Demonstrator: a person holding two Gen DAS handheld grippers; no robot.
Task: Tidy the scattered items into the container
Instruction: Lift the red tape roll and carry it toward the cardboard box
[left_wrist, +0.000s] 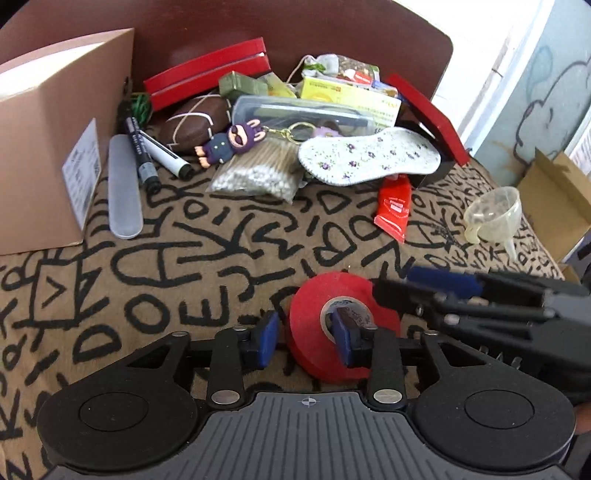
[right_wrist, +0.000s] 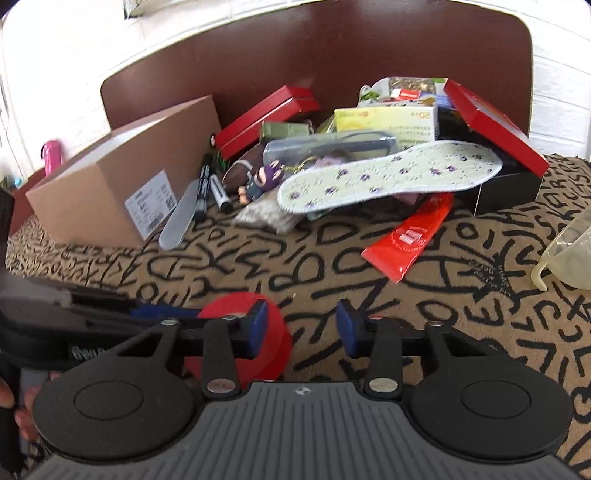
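I have the left gripper (left_wrist: 308, 338) set on the flat red roll of tape (left_wrist: 332, 325), one finger in the core hole and the other outside the ring, so the band sits between them; whether they are already pressing it I cannot tell. The roll lies near me on the tan cloth with black lettering (left_wrist: 207, 258), well apart from the far pile. My right gripper (right_wrist: 301, 328) waits just beside it, spread and holding nothing. I judge the brown cardboard box (left_wrist: 48, 140) at far left to be the container.
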